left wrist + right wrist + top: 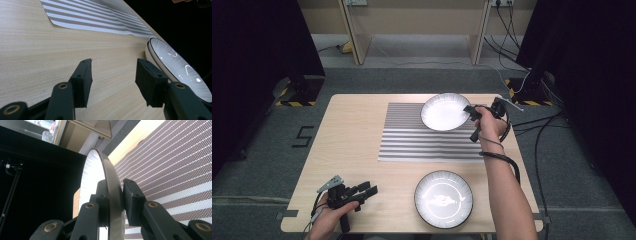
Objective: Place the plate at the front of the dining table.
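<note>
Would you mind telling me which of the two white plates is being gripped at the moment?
The far plate on the striped mat: the right gripper clamps its rim. The near plate lies untouched on bare wood, the left gripper open beside it.

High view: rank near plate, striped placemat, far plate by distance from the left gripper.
From the left gripper, at the table's near left:
1. Near plate: to its right, at the near edge.
2. Striped placemat: mid-table, farther back.
3. Far plate: on the placemat's far right corner, its rim clamped by the right gripper.
</note>
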